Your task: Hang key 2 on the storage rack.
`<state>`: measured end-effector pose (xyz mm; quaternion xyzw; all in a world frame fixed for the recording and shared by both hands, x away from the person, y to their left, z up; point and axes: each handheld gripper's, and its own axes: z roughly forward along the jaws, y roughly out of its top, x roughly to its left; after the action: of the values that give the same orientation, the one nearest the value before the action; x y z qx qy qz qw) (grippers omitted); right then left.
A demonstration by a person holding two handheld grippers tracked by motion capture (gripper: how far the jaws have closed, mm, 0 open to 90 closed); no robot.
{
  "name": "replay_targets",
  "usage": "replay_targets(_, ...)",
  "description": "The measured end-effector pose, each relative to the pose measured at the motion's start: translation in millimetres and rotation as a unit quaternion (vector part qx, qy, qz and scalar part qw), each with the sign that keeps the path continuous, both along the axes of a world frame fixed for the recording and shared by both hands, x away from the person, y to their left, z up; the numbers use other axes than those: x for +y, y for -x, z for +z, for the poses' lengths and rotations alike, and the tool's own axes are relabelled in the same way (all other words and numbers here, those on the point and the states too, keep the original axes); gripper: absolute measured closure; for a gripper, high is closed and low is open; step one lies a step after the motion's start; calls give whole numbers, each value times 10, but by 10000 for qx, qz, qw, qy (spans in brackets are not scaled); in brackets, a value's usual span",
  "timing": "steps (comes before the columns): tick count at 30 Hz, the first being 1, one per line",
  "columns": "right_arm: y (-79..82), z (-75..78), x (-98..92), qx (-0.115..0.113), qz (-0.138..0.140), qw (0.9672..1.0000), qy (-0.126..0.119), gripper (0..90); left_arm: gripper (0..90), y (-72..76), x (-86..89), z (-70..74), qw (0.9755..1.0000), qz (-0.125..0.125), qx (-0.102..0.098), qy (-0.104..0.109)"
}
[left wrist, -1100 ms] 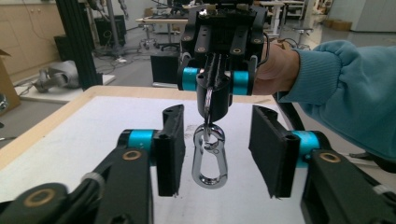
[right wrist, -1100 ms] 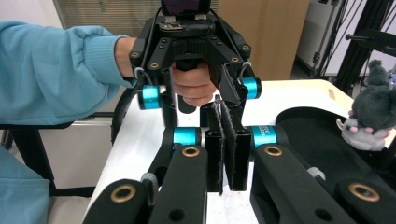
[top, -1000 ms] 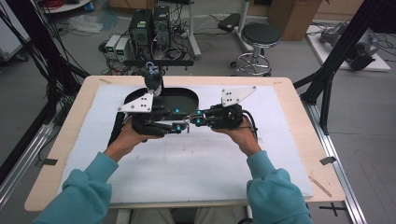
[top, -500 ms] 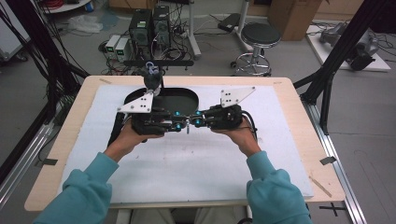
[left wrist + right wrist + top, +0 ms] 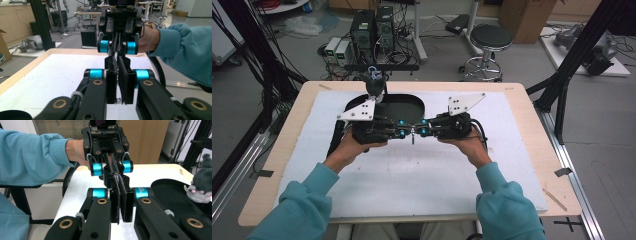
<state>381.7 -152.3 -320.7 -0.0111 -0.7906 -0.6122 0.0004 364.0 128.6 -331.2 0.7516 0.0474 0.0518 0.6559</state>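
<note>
Left claw [image 5: 404, 133] and right claw [image 5: 421, 132] meet tip to tip above the tabletop [image 5: 522, 107] centre. The left jaws have just been closing, nothing between them; right jaws closed, empty. Dark tray [image 5: 412, 107] lies just beyond.
</note>
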Motion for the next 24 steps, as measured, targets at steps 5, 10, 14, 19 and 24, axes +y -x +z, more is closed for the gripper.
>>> replay_targets(5,0,2,-5,22,-10,10000,2,885,866,0,-1,3,10000,1,-27,-34)
replay_targets(10,-2,3,-9,-17,20,10000,0,883,879,8,-3,10,10000,14,4,0)
replay_targets(14,-1,0,-5,-23,32,10000,24,871,881,17,-3,17,10000,24,25,-77)
replay_targets(19,4,-18,7,6,-70,10000,-19,656,883,36,-11,23,9998,75,-21,-198)
replay_targets(24,28,-48,-2,215,-691,9973,158,134,884,32,14,40,9997,178,-44,-184)
